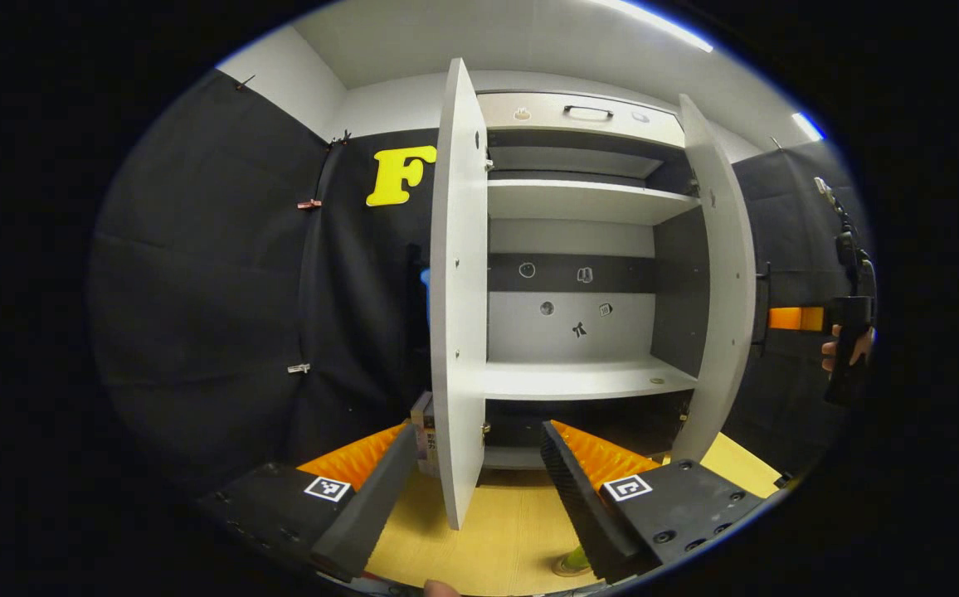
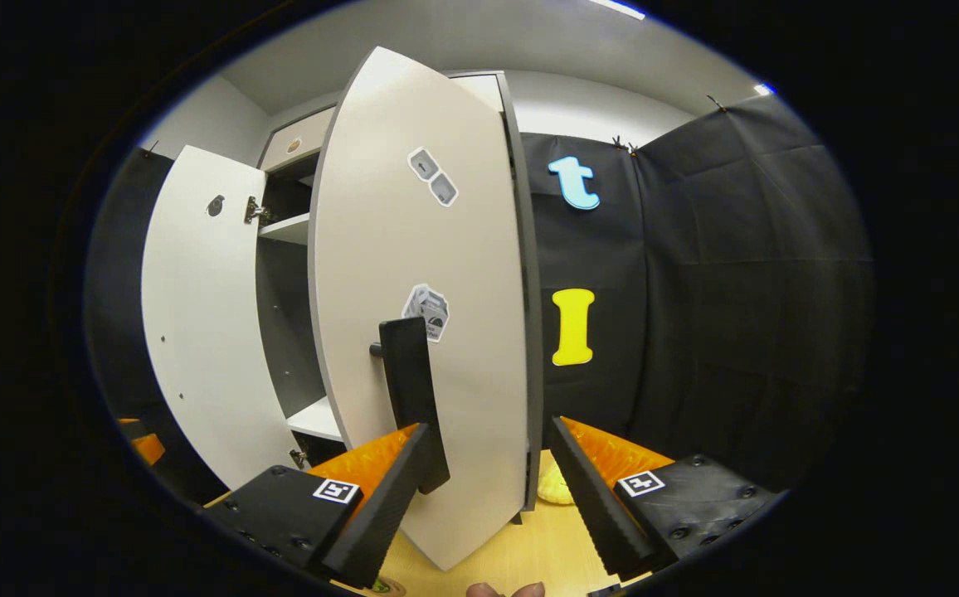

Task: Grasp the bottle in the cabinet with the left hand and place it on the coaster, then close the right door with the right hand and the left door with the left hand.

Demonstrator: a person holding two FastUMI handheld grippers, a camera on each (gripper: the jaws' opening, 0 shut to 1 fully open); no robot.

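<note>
The left gripper (image 1: 475, 473) hangs with its 2 fingers spread wide and nothing held, the edge of the cabinet's left door (image 1: 456, 290) standing between them farther off. That door is swung out edge-on in the left gripper view, and the right door (image 1: 720, 282) is also open, so the cabinet (image 1: 583, 249) shows bare shelves and a few small stickers on its back wall. A small box (image 1: 423, 431) stands on the wooden tabletop (image 1: 504, 531) just beside the foot of the left door. At the bottom edge of this view a yellow-green rounded thing (image 1: 571, 564) sits on the table; it may be the bottle on the coaster, but too little of it shows to tell.

The right gripper (image 2: 488, 473) is open too, gripping nothing, its fingers on either side of the right door's (image 2: 438, 332) lower part, with the dark door handle (image 2: 411, 398) close to one finger. In the left gripper view the right gripper (image 1: 786, 318) and the hand (image 1: 849, 348) holding it show beyond the right door
</note>
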